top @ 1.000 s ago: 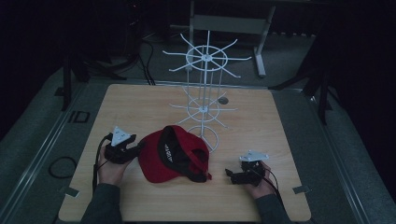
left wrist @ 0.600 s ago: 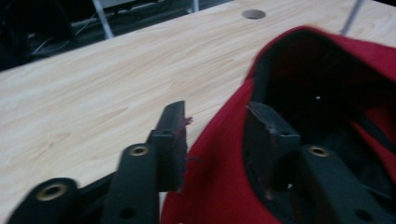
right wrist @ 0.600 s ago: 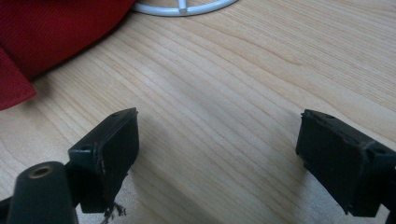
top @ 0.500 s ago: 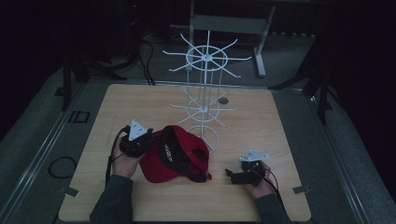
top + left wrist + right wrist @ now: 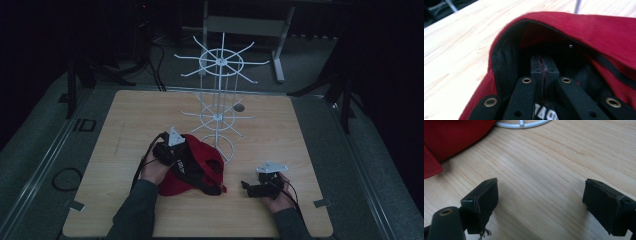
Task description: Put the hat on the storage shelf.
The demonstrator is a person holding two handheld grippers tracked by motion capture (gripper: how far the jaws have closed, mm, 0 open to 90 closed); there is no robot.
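Red fabric baseball cap [image 5: 197, 167] with black lining and a black strap is lying on the light wooden tabletop [image 5: 130, 120], near the front edge and just in front of the round base ring of the white wire display rack [image 5: 218, 107], whose spokes are fanning out at two levels above it. The left gripper [image 5: 176, 157] is pressing against the cap's left side, with the person's left hand [image 5: 154, 167] wrapping around its body and a black cable looping beside the sleeve. In the left gripper view, the two black jaws are sitting pressed together inside the cap [image 5: 579, 37], under the raised red rim, and a thin dark red layer appears to be pinched between the pads, though the shadow there is making this hard to confirm. White lettering is peeking out at the bottom of that view.

The right gripper [image 5: 246, 187] is resting low over the wood to the right of the cap, well apart from the left one, held in the person's right hand [image 5: 278, 197]. In the right gripper view its jaws are standing wide apart with only bare wood grain between them; the cap [image 5: 454, 137] is lying at the upper left and the rack's white base ring [image 5: 521, 123] is curving along the top edge.
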